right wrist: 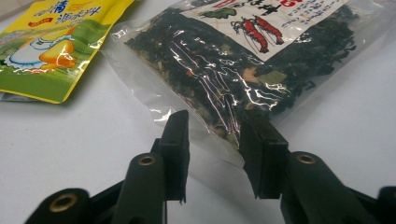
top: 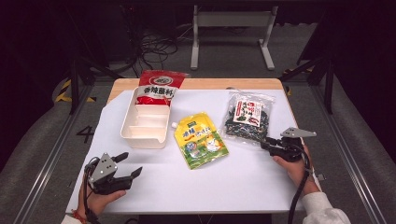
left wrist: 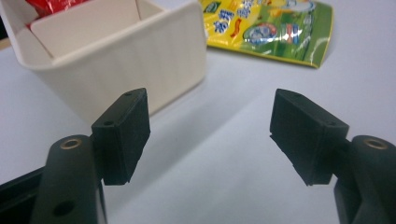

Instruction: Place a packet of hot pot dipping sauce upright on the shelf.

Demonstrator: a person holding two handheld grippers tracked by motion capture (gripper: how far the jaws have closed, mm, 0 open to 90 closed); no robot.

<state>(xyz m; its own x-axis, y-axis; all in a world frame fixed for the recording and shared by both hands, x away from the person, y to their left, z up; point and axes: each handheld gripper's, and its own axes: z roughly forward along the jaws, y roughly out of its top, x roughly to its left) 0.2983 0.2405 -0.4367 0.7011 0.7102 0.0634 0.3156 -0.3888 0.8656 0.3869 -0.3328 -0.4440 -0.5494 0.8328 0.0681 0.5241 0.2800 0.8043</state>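
Observation:
My left gripper (top: 132, 163) stands open at the near left of the table, nothing between its jaws (left wrist: 210, 126). Just beyond it is the front corner of a white divided tray (top: 144, 137) (left wrist: 140, 60). A red pouch (top: 158, 86) leans in the tray's far end. A yellow-green spout pouch (top: 200, 139) (left wrist: 275, 28) lies flat in the middle. A clear bag of dark seaweed (top: 247, 116) (right wrist: 233, 70) lies at the right. My right gripper (top: 267, 142) (right wrist: 212, 135) is at the bag's near corner, which lies between the jaws; a gap still shows beside it.
A white sheet (top: 224, 182) covers the wooden table, with bare room along its near edge between my hands. The yellow-green pouch (right wrist: 51, 42) lies left of the seaweed bag. Cables and a metal stand (top: 231, 28) are on the floor beyond the table.

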